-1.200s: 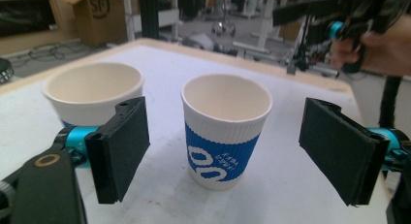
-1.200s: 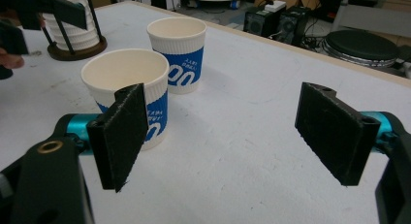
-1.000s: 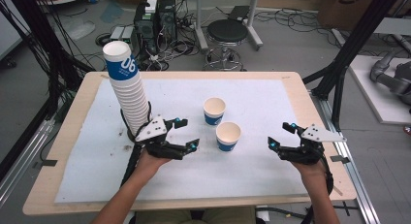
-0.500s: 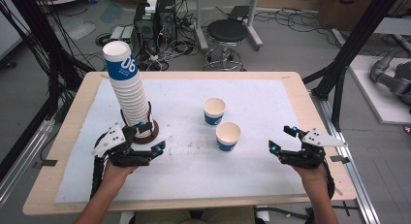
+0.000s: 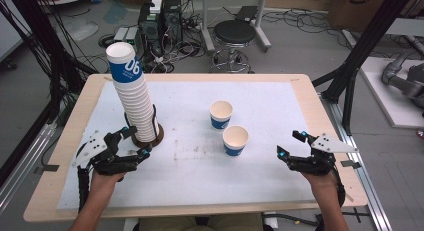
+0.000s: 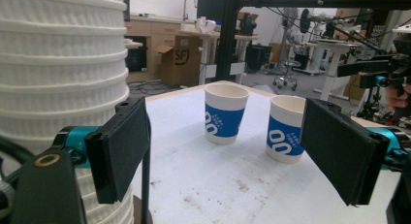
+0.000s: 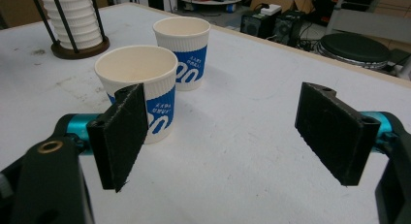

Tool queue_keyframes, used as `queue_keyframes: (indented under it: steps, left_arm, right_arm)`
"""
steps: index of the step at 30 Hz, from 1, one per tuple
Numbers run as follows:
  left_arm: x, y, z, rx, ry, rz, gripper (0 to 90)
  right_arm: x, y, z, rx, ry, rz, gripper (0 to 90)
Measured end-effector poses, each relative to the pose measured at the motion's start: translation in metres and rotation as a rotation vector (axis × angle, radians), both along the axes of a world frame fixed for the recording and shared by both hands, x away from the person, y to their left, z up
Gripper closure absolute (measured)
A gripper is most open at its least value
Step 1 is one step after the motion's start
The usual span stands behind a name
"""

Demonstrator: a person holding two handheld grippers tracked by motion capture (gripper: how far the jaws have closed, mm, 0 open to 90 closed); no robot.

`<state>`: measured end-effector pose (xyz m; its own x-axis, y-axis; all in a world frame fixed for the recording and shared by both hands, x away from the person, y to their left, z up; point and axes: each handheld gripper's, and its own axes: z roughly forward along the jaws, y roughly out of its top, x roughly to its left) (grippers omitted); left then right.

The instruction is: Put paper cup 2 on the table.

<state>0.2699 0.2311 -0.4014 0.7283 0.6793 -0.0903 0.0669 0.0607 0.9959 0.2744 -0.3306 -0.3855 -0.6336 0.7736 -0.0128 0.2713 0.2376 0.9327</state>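
Note:
A tall stack of white paper cups [image 5: 134,96] with a blue band on top stands in a round wire holder at the table's left; it looms at the left of the left gripper view [image 6: 58,64]. Two single blue-and-white cups stand upright mid-table: the far cup [image 5: 221,114] and the near cup [image 5: 235,140], also in the left gripper view [image 6: 225,112] [image 6: 287,128]. My left gripper [image 5: 136,142] is open, just in front of the stack's base, nothing between its jaws. My right gripper [image 5: 291,144] is open, to the right of the near cup [image 7: 138,88], holding nothing.
A white mat [image 5: 200,161] covers the wooden table [image 5: 310,91]. The stack's brown base ring [image 7: 80,48] and black wires surround the cups. Beyond the table stand a black stool [image 5: 235,33], computer boxes and cables on the floor.
My left gripper has moved left across the table, from beside the two single cups to the front of the cup stack. The right gripper has stayed put.

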Motion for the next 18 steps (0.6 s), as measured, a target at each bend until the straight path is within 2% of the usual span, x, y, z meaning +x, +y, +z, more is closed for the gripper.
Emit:
queue_keyframes:
  steps: [12, 18]
  left_arm:
    - [0.0010, 0.0043, -0.0022, -0.009, 0.001, 0.022, 18.2]
    - [0.0003, 0.0026, -0.0024, -0.004, -0.002, 0.017, 18.2]
  right_arm:
    - [0.0030, -0.0001, -0.0027, -0.002, 0.002, 0.003, 20.1]
    - [0.0023, -0.0006, -0.0016, 0.001, -0.004, 0.001, 20.1]
